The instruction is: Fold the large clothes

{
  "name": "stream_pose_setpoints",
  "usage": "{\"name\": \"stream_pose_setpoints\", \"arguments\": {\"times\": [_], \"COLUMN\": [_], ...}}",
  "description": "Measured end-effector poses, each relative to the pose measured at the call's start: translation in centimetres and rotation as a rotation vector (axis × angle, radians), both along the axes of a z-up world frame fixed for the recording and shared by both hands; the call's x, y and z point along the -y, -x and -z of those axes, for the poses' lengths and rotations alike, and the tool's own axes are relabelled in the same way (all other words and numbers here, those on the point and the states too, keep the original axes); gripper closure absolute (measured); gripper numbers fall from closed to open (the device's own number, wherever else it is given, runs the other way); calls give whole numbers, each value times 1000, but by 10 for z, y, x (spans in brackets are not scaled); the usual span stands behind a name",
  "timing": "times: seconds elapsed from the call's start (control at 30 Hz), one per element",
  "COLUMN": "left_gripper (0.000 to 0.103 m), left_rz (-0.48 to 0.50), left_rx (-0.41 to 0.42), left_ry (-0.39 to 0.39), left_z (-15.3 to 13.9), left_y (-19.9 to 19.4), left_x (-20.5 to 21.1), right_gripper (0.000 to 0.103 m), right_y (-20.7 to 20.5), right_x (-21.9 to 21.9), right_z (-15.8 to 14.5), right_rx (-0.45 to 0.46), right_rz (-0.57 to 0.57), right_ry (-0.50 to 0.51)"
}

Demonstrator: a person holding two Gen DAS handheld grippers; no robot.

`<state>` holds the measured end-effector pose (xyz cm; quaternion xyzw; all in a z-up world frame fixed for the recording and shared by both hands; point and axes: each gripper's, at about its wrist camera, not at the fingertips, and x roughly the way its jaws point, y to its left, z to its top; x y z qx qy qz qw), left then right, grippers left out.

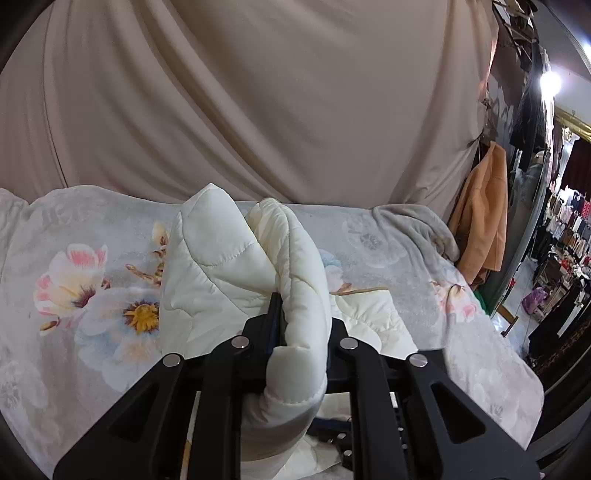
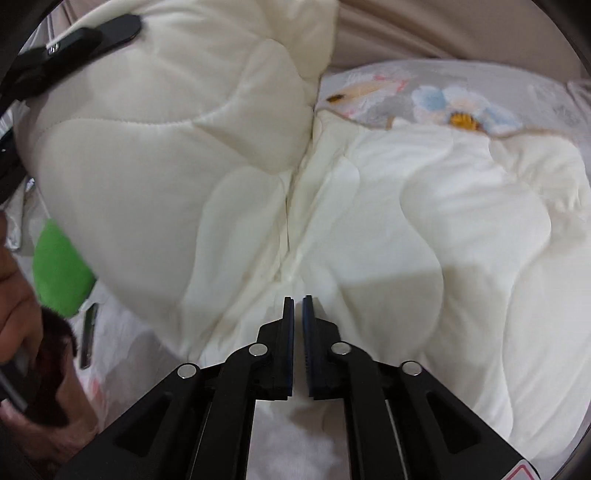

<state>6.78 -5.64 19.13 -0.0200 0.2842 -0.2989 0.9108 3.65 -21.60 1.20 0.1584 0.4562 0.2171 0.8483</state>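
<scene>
A cream quilted garment (image 1: 221, 258) lies on a floral bed cover (image 1: 92, 277). My left gripper (image 1: 291, 306) is shut on a thick bunched fold of it and holds that fold above the bed; the cloth hides the right finger. In the right wrist view the raised part (image 2: 166, 147) hangs at the upper left, with a black finger of the left gripper (image 2: 92, 33) on it. The rest of the garment (image 2: 406, 221) lies spread flat. My right gripper (image 2: 298, 301) hovers over the garment's centre seam, jaws shut with nothing between them.
A beige curtain (image 1: 258, 110) hangs behind the bed. A grey blanket (image 1: 417, 229) lies crumpled at the far right corner, an orange coat (image 1: 484, 221) hangs beside it, and clothes racks (image 1: 565, 229) stand beyond. A green object (image 2: 59, 266) and a person's hand (image 2: 14, 295) are at the left.
</scene>
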Motion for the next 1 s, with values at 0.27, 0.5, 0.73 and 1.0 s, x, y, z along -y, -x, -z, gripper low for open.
{"name": "stream_pose_setpoints", "arguments": {"times": [0.27,0.5,0.73,1.0], "left_gripper": [92,93,93,90], "left_rz": [115,186,241,230], "left_rx": [5,-37,-114,-99], "left_ry": [-29,-102,-235,-359], "left_z": [-1,24,98,161], "left_y": [21,18,18,36], "left_x": [59,120,181,214], "right_gripper": [103,103,96,94], "right_y": [-33,16,119,150], "right_x": [-28,25,116,150], "right_z": [43,35,2,-15], "right_rx": [-61,-109,50,140], "right_rz": [-84,-53,244,437], "right_ry": [-166,-261,-47,45]}}
